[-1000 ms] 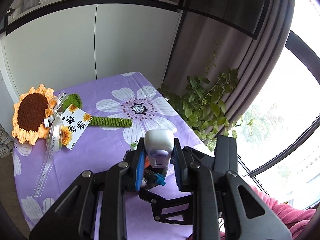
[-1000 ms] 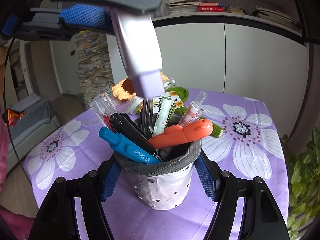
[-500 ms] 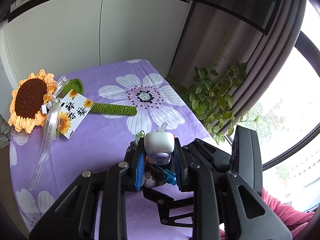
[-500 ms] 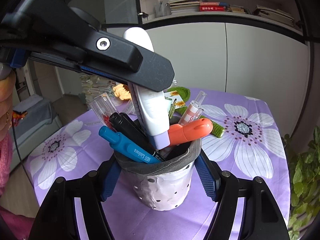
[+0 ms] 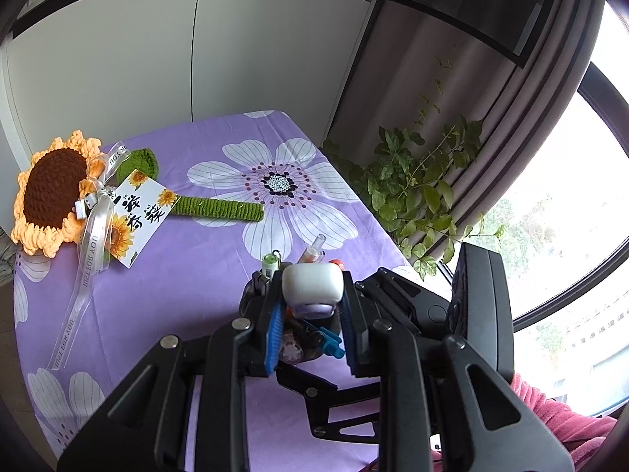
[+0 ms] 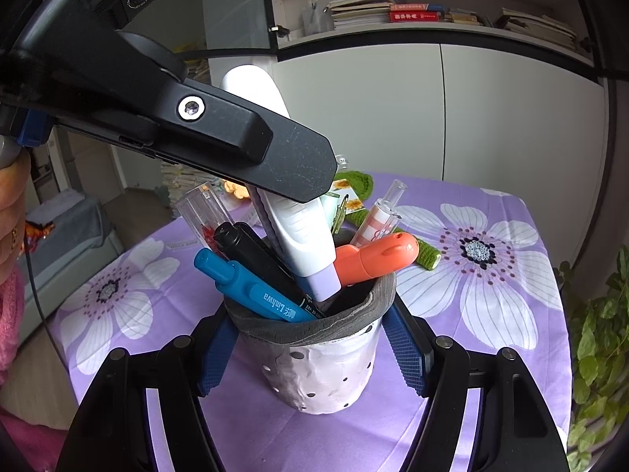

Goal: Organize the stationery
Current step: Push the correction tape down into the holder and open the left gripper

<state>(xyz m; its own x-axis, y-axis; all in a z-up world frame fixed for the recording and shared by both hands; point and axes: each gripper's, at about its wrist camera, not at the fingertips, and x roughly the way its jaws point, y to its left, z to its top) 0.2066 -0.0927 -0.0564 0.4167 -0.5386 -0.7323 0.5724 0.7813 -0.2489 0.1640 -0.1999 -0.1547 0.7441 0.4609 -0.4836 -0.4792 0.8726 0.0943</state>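
Two grippers: you have one in each hand, both busy at the same pen holder.
Left gripper: its jaws are nearly closed and clamped on the white-and-lilac correction tape, blue pads pressing its flat sides.
Correction tape: tilted, lilac tip down inside the pen holder's mouth, between the black marker and the orange pen (the white end sticks well above the rim).
Right gripper: your jaws stand wide around the pen holder, blue pads against both sides of it, so it is gripped.
Pen holder: white, dotted with small holes, grey lining folded over the rim, standing upright on the table.
Contents: blue pen, black marker, orange pen, a clear-capped pen and a clear tube at the back.
Writing on the blue pen: "Linhwa", followed by characters too small to read.
Writing on the ribbon: "JOY FOR YOU", repeated.
Card: black brush characters with printed sunflowers, tied to the crochet sunflower lying well apart from the holder.
Tablecloth: purple with large white flowers.
Shelf: a red book spine with lettering you cannot make out.
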